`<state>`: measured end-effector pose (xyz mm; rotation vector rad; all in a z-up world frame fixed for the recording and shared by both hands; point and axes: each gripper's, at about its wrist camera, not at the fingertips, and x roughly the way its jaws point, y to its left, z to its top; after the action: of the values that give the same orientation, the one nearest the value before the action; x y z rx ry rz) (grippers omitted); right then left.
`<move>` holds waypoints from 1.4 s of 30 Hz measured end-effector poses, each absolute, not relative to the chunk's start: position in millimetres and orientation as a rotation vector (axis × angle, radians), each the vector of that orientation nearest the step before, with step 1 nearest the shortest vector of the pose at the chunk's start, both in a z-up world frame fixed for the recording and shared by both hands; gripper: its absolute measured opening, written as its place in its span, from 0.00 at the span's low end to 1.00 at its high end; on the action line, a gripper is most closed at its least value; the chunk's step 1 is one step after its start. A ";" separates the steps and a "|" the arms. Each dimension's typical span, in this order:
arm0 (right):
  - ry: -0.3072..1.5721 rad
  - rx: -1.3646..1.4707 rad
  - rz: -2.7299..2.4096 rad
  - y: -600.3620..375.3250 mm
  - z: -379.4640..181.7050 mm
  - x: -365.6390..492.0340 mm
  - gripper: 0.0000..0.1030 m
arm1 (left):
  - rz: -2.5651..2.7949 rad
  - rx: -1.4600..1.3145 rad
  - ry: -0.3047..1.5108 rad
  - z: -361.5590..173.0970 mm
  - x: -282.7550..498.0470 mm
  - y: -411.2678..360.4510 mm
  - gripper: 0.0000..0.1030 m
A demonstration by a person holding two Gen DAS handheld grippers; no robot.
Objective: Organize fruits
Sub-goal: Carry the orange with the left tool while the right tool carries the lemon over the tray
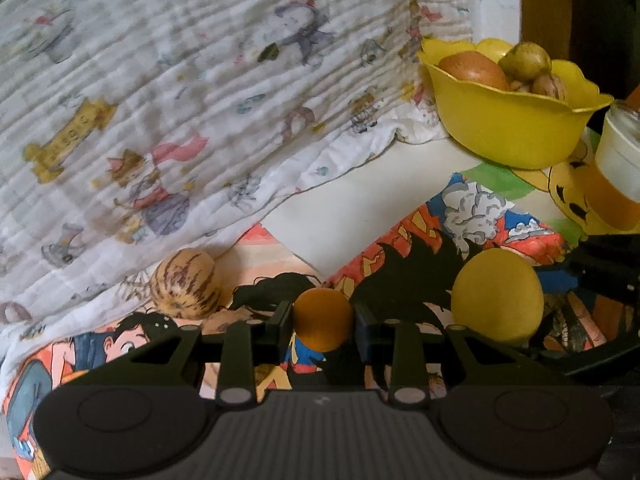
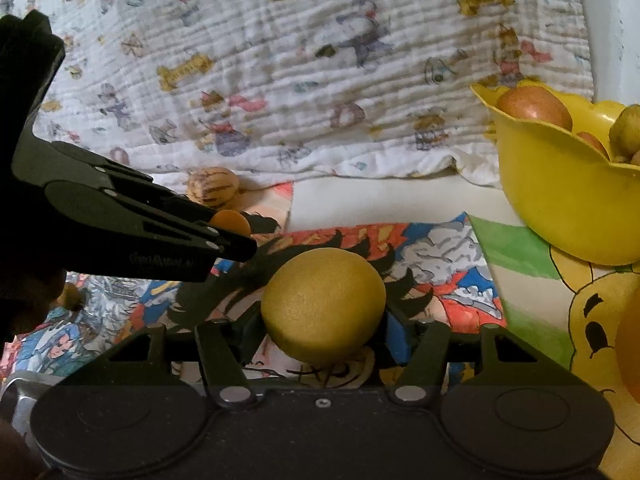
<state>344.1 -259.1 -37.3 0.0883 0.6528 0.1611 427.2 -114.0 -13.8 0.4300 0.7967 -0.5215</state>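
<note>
The left gripper was clamped on a small orange fruit, and the right gripper had its jaws against a yellow fruit. Both sat low over the cartoon-printed table, the yellow bowl of fruit at its far right corner, a striped fruit by the blanket.

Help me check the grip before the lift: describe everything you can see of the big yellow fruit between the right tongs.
The big yellow fruit is round, dull yellow, with a finely pebbled, matte skin and no visible stem or damage. It sits low over the cartoon-printed cloth, between the fingers of the right tongs, which flank both its sides and seem to press on it. The left-wrist view shows it beside the smaller orange fruit, apart from it.
</note>
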 end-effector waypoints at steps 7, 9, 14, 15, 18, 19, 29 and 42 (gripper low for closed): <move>0.581 0.092 0.182 -260.5 -21.1 326.0 0.60 | -0.497 0.362 0.791 0.5 414.3 -97.2 0.34; 0.567 0.093 0.183 -262.0 -13.8 319.5 0.60 | -0.494 0.331 0.795 5.4 410.4 -92.7 0.34; 0.554 0.085 0.208 -261.4 0.8 301.7 0.60 | -0.488 0.272 0.806 15.5 394.1 -80.7 0.34; 0.552 0.082 0.216 -260.4 3.1 297.6 0.60 | -0.487 0.264 0.804 17.7 388.9 -77.8 0.34; 0.549 0.077 0.242 -256.2 8.4 284.9 0.60 | -0.478 0.242 0.804 23.2 374.6 -70.3 0.34; 0.549 0.079 0.251 -254.8 9.7 281.0 0.60 | -0.473 0.233 0.804 25.0 369.4 -67.0 0.34; 0.554 0.077 0.333 -240.6 12.0 238.3 0.60 | -0.435 0.179 0.815 30.2 319.6 -40.7 0.34; 0.614 0.045 0.349 -246.4 -3.0 181.3 0.60 | -0.489 0.131 0.844 9.7 264.1 -50.2 0.34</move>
<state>181.3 -246.4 -3.0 0.0446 0.6142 0.3487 264.1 -50.2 9.7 0.1305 0.8436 -0.4894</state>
